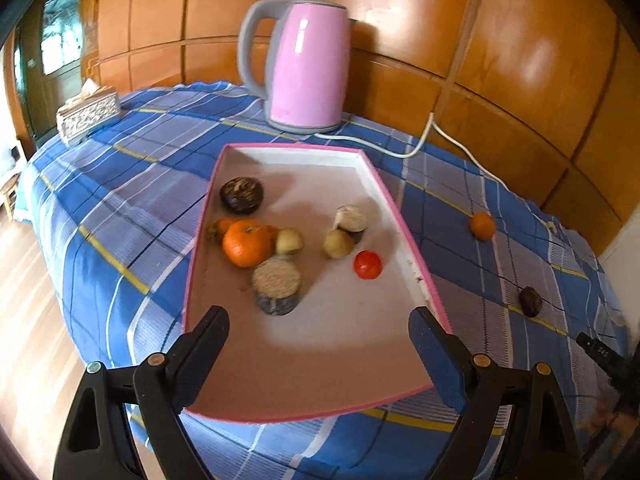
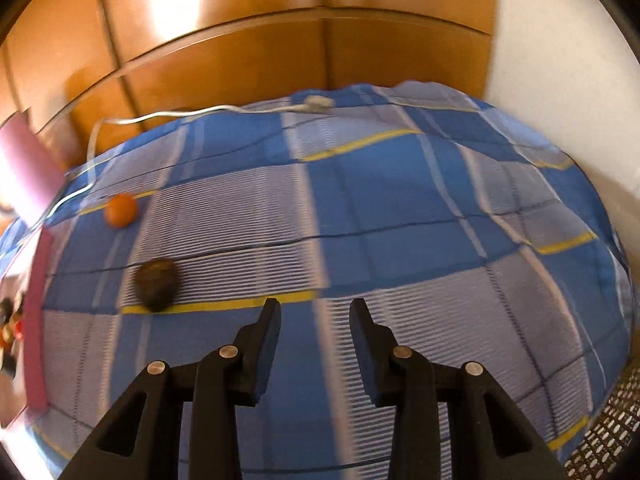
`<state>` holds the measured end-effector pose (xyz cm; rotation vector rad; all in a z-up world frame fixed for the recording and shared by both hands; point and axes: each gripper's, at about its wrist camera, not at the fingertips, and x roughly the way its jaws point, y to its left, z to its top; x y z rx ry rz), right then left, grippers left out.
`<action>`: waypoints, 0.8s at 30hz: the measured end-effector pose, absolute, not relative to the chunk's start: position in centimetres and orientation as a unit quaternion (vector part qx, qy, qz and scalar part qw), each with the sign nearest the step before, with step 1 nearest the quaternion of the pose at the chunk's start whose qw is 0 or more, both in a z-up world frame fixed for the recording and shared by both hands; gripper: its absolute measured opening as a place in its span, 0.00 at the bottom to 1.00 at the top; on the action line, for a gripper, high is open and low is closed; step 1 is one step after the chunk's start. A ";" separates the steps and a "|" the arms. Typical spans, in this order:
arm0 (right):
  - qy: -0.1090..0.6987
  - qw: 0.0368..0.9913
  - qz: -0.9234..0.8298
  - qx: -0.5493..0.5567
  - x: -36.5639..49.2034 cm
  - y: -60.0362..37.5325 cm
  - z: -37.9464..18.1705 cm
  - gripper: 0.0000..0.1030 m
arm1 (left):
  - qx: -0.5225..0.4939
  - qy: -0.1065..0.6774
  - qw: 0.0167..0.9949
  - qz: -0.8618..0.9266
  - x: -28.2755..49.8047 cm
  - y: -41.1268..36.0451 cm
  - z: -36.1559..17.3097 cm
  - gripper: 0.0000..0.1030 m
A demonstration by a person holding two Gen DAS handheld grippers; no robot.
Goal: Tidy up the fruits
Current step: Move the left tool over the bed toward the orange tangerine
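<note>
A pink-rimmed tray [image 1: 404,216] lies on a blue plaid tablecloth [image 1: 120,208], its long axis running away from the left wrist camera toward a pink kettle [image 1: 308,68] at the table's far edge, the near short side closest to the left gripper [image 1: 320,332]. That gripper hangs over the tray's near end with its jaws spread wide and nothing between them. Inside the tray sit a large orange [image 1: 247,242], a small red fruit [image 1: 367,265], two pale yellowish fruits [image 1: 289,241], a dark round fruit [image 1: 241,195] toward the far left corner, and two stubby brown-capped pieces [image 1: 277,286]. Outside, to the tray's right on the cloth, a small orange [image 1: 482,225] lies near the kettle's white cord [image 1: 424,144], and a dark brown fruit [image 1: 530,301] lies closer to the table's near edge, the two well apart. The right gripper [image 2: 315,312] hovers above bare cloth, its jaws narrowly parted and holding nothing, with the dark brown fruit just to its left in the blurred right wrist view.
</note>
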<state>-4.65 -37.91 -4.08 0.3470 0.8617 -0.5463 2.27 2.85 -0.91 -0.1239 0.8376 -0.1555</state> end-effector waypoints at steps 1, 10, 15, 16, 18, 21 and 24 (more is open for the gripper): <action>0.409 0.856 -0.270 0.168 -4.9 -38.4 -4.2 0.35 | -0.057 0.405 0.909 -0.079 2.4 2.5 -0.7 0.89; 0.398 0.835 -0.333 0.181 -6.5 -41.2 -5.0 0.35 | -0.017 0.395 0.909 -0.133 4.4 -2.1 0.9 0.89; 0.397 0.824 -0.359 0.185 -7.3 -42.5 -5.7 0.36 | 0.006 0.391 0.905 -0.166 5.9 -5.4 1.2 0.89; 0.398 0.822 -0.363 0.185 -7.4 -42.7 -5.9 0.36 | 0.009 0.392 0.904 -0.171 6.1 -6.0 1.2 0.89; 0.397 0.820 -0.369 0.185 -7.7 -43.1 -6.1 0.36 | 0.015 0.393 0.901 -0.181 6.8 -7.4 1.2 0.89; 0.394 0.820 -0.374 0.177 -7.9 -43.3 -6.2 0.36 | 0.028 0.394 0.898 -0.196 7.9 -9.4 1.0 0.89; 0.392 0.822 -0.376 0.174 -7.9 -43.4 -6.3 0.37 | 0.031 0.402 0.891 -0.207 9.1 -11.1 0.7 0.89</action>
